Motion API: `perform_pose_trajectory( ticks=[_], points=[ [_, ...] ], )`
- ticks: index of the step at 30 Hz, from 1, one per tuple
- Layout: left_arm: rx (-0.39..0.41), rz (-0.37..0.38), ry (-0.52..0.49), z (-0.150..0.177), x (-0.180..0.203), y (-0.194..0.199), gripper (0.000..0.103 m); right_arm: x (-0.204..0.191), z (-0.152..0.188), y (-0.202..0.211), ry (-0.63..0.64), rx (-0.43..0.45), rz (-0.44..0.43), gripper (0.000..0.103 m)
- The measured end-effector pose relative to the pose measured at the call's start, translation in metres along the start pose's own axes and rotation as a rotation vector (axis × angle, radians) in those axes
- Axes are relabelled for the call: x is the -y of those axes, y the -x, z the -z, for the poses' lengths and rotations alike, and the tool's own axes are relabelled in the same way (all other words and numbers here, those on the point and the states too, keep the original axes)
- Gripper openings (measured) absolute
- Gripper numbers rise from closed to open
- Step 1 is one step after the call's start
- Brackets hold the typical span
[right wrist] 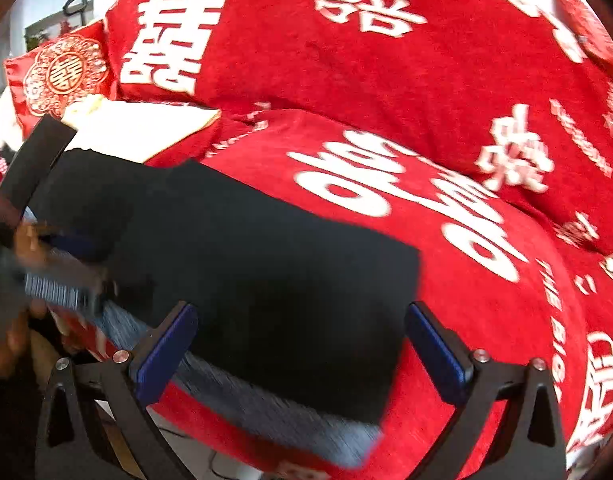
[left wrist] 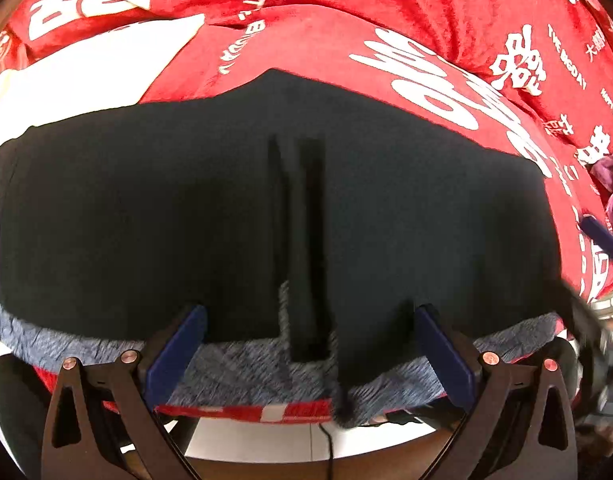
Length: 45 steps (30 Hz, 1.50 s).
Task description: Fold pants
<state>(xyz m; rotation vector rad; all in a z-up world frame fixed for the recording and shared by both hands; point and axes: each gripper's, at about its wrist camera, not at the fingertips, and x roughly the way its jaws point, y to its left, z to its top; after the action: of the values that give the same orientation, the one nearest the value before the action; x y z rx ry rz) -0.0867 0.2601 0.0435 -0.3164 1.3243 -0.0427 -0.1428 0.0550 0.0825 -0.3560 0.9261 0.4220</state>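
On the red sofa cover [right wrist: 446, 92], black pants [left wrist: 226, 208] lie flat, grey waistband [left wrist: 242, 368] toward me. My left tongs [left wrist: 310, 352] and right tongs [right wrist: 302, 348] both spread wide, gripping nothing, probably lined up for a waistband grab.

Left claw [left wrist: 310, 344] and right claw [right wrist: 302, 344], both spread wide, empty.

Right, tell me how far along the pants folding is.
Done: the black pants lie flat as a compact rectangle on the red printed sofa cover, a blue-grey heathered layer showing under their near edge. In hand: nothing; the left gripper and right gripper are both open over the near edge. Left: probably another fold, though I can't tell how many have been made.
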Motion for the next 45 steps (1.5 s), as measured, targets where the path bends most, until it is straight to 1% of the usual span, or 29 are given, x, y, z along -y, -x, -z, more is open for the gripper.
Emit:
perform_pose_trajectory(
  ticks=[2, 4, 5, 6, 7, 8, 10, 12, 13, 15, 16, 18, 19, 20, 21, 22, 24, 25, 26, 27, 29, 30, 31, 34, 37, 42, 45],
  points=[
    [-0.014, 0.009, 0.008, 0.005, -0.004, -0.001, 0.103, -0.007, -0.016, -0.018, -0.007, -0.006, -0.068, 0.103],
    [-0.02, 0.018, 0.023, 0.009, -0.01, -0.001, 0.103, -0.016, -0.027, -0.048, -0.009, -0.059, -0.115, 0.103],
    [-0.015, 0.016, 0.024, 0.01, -0.011, 0.001, 0.103, -0.02, -0.03, -0.071, -0.009, -0.126, -0.11, 0.103],
    [-0.012, 0.008, 0.022, 0.011, -0.012, 0.002, 0.103, -0.024, -0.03, -0.086, -0.005, -0.158, -0.077, 0.103],
    [-0.014, 0.01, 0.022, 0.011, -0.013, 0.002, 0.103, -0.03, -0.03, -0.09, 0.014, -0.113, -0.042, 0.103],
    [-0.014, 0.011, 0.025, 0.011, -0.014, 0.002, 0.103, -0.033, -0.029, -0.09, 0.023, -0.082, -0.03, 0.103],
    [-0.011, 0.026, 0.033, 0.013, -0.017, 0.001, 0.103, -0.031, -0.027, -0.092, 0.001, -0.076, -0.033, 0.103],
    [-0.008, 0.026, 0.029, 0.013, -0.016, 0.001, 0.103, -0.032, -0.027, -0.092, 0.012, -0.072, -0.028, 0.103],
    [-0.008, 0.027, 0.029, 0.013, -0.016, 0.003, 0.103, -0.031, -0.025, -0.092, 0.012, -0.075, -0.024, 0.103],
    [-0.002, 0.026, 0.037, 0.015, -0.02, 0.008, 0.103, -0.035, -0.031, -0.089, -0.001, -0.112, -0.004, 0.103],
    [0.004, 0.031, 0.049, 0.015, -0.025, 0.011, 0.103, -0.037, -0.035, -0.085, -0.017, -0.116, -0.001, 0.103],
    [0.005, 0.045, 0.073, 0.016, -0.034, 0.014, 0.103, -0.043, -0.037, -0.077, -0.032, -0.088, -0.037, 0.103],
    [0.006, 0.05, 0.083, 0.016, -0.038, 0.015, 0.103, -0.048, -0.037, -0.08, -0.015, -0.093, -0.039, 0.103],
    [-0.005, 0.045, 0.082, 0.017, -0.04, 0.014, 0.103, -0.055, -0.035, -0.087, 0.021, -0.118, -0.012, 0.103],
    [0.0, 0.061, 0.087, 0.017, -0.043, 0.015, 0.103, -0.061, -0.033, -0.093, 0.058, -0.122, 0.018, 0.103],
    [0.007, 0.067, 0.098, 0.017, -0.046, 0.019, 0.103, -0.062, -0.034, -0.092, 0.057, -0.092, 0.019, 0.103],
    [0.035, 0.055, 0.099, 0.017, -0.052, 0.029, 0.103, -0.06, -0.04, -0.093, 0.04, -0.13, 0.014, 0.103],
    [0.061, 0.038, 0.092, 0.016, -0.058, 0.036, 0.103, -0.059, -0.044, -0.09, 0.034, -0.138, 0.012, 0.103],
    [0.078, 0.03, 0.092, 0.015, -0.063, 0.042, 0.103, -0.059, -0.047, -0.086, 0.027, -0.128, 0.004, 0.103],
    [0.097, 0.028, 0.098, 0.013, -0.073, 0.049, 0.103, -0.059, -0.052, -0.08, 0.022, -0.106, -0.011, 0.103],
    [0.131, 0.016, 0.135, 0.01, -0.103, 0.062, 0.103, -0.061, -0.064, -0.07, 0.016, -0.061, -0.052, 0.103],
    [0.137, 0.005, 0.15, 0.009, -0.113, 0.064, 0.103, -0.064, -0.071, -0.068, 0.019, -0.051, -0.079, 0.103],
    [0.141, -0.016, 0.179, 0.009, -0.131, 0.066, 0.103, -0.068, -0.079, -0.068, 0.025, -0.047, -0.117, 0.103],
    [0.116, -0.058, 0.275, 0.011, -0.175, 0.061, 0.103, -0.092, -0.101, -0.08, 0.09, -0.07, -0.239, 0.103],
    [0.084, -0.046, 0.35, 0.021, -0.206, 0.052, 0.103, -0.13, -0.118, -0.098, 0.223, -0.104, -0.325, 0.103],
    [0.09, -0.041, 0.318, 0.027, -0.208, 0.051, 0.103, -0.193, -0.146, -0.131, 0.408, -0.176, -0.491, 0.103],
    [0.103, -0.012, 0.331, 0.03, -0.21, 0.053, 0.103, -0.221, -0.159, -0.155, 0.482, -0.234, -0.555, 0.103]
  ],
)
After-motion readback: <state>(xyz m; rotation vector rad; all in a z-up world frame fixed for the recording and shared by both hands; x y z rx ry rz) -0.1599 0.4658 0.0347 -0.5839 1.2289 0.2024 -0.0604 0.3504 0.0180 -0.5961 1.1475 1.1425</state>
